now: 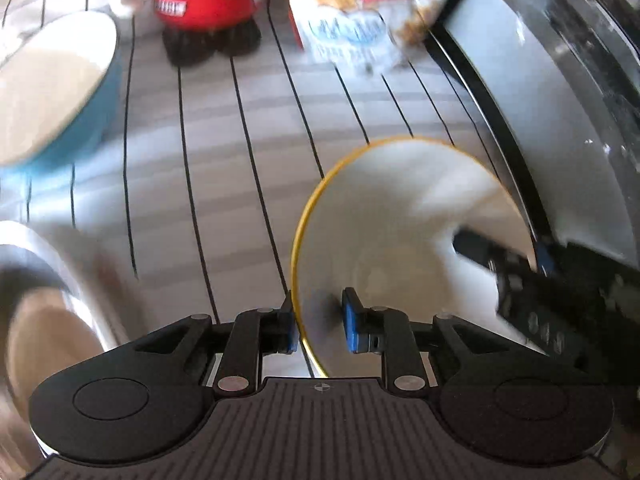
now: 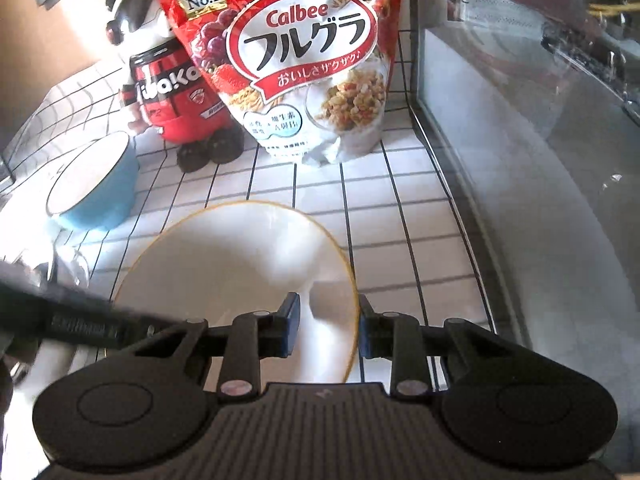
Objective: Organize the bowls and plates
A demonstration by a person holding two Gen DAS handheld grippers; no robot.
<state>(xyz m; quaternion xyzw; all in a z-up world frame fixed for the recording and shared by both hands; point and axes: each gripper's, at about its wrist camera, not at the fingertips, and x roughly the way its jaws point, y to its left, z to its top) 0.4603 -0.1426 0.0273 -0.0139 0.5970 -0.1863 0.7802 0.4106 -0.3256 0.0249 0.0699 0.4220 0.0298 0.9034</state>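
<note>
A white bowl with a gold rim (image 1: 400,224) sits on the gridded cloth in the left wrist view; it also shows in the right wrist view (image 2: 240,264). My left gripper (image 1: 320,326) straddles its left rim, one pad outside and one inside, with a gap still between the pads and the rim. My right gripper (image 2: 329,326) straddles the opposite rim the same way, and its fingers (image 1: 492,252) show reaching into the bowl. A blue bowl with a white inside (image 1: 60,92) sits at the left; it also shows in the right wrist view (image 2: 96,184).
A red cereal bag (image 2: 304,60) and a red and black figure jar (image 2: 176,92) stand at the back. A glass-fronted appliance (image 2: 540,140) runs along the right. Another rounded white dish (image 1: 48,280) lies near the left gripper.
</note>
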